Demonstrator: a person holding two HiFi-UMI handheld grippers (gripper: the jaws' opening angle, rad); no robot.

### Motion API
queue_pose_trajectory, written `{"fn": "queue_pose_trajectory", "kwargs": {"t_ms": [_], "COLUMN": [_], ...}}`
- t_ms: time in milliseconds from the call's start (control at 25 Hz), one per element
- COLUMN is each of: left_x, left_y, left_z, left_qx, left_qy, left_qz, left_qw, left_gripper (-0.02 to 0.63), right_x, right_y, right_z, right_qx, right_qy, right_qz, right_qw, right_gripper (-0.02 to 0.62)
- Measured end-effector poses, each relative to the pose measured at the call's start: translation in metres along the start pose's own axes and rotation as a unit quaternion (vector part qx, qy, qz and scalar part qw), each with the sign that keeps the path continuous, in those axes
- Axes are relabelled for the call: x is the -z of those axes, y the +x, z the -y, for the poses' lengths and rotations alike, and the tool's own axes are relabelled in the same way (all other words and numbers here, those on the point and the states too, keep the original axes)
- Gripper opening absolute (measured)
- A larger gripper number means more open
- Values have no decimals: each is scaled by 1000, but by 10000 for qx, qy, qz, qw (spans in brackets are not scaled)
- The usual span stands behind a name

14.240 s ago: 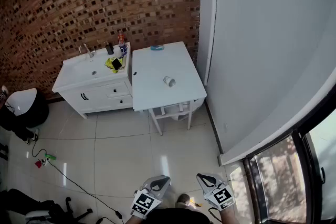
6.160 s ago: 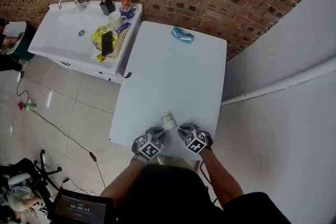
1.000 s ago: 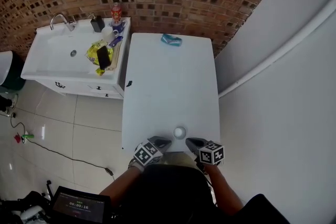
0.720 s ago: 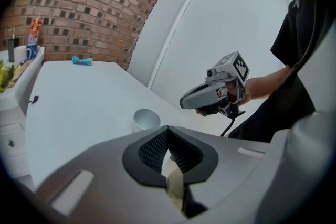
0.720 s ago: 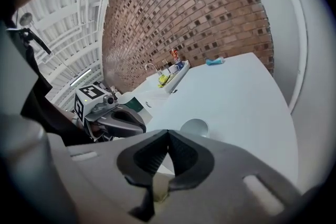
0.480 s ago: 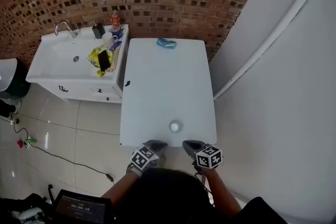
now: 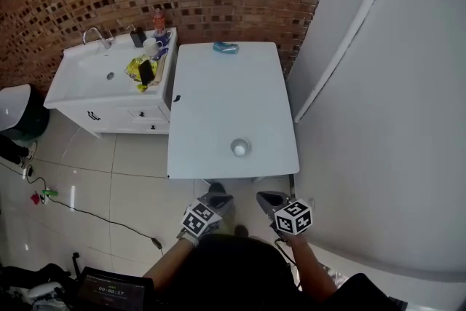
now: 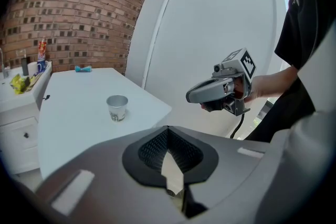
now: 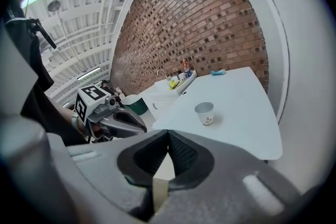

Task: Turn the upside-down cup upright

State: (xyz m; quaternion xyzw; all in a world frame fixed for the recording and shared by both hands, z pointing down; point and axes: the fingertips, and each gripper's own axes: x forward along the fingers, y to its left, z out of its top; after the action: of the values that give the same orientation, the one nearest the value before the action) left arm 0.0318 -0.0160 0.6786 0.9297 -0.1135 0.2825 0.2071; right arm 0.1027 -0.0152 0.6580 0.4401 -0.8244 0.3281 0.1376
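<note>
A small white paper cup (image 7: 239,148) stands upright, mouth up, near the front edge of the white table (image 7: 233,95). It also shows in the left gripper view (image 8: 117,107) and the right gripper view (image 9: 205,113). Both grippers are held off the table, over the floor in front of its edge. My left gripper (image 7: 218,191) is shut with nothing in it. My right gripper (image 7: 264,197) is also shut and empty. Each gripper appears in the other's view: the right gripper (image 8: 209,94) and the left gripper (image 9: 119,122).
A white sink cabinet (image 7: 95,95) with bottles and clutter stands left of the table. A blue object (image 7: 225,47) lies at the table's far edge. A brick wall is behind and a white wall (image 7: 378,120) runs along the right. A cable lies on the tiled floor (image 7: 109,215).
The person has stepped back from the table. Both grippers have drawn away from the cup and now hang past the table's front edge. The cup stays upright in place.
</note>
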Motion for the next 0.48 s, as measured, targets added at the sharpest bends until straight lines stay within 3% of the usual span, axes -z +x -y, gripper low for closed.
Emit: {"fn": "queue_pose_trajectory", "kwargs": {"t_ms": [160,480], "left_x": [19,55], "left_y": [-27,-78], "left_z": [21,55], "left_qx": [-220,-384], "left_qy": [235,259], "left_qz": [87,200], "left_qw": [9994,9987], "left_gripper": [14,14], "right_x": [22,50], "right_y": [-11,-14], "right_z": [-29,-91], "right_qx": [-13,-176], "right_qy": [-6,-88], "right_qz": [118,266], "right_qw": [9999,9995], "right_gripper": [-8,-8]}}
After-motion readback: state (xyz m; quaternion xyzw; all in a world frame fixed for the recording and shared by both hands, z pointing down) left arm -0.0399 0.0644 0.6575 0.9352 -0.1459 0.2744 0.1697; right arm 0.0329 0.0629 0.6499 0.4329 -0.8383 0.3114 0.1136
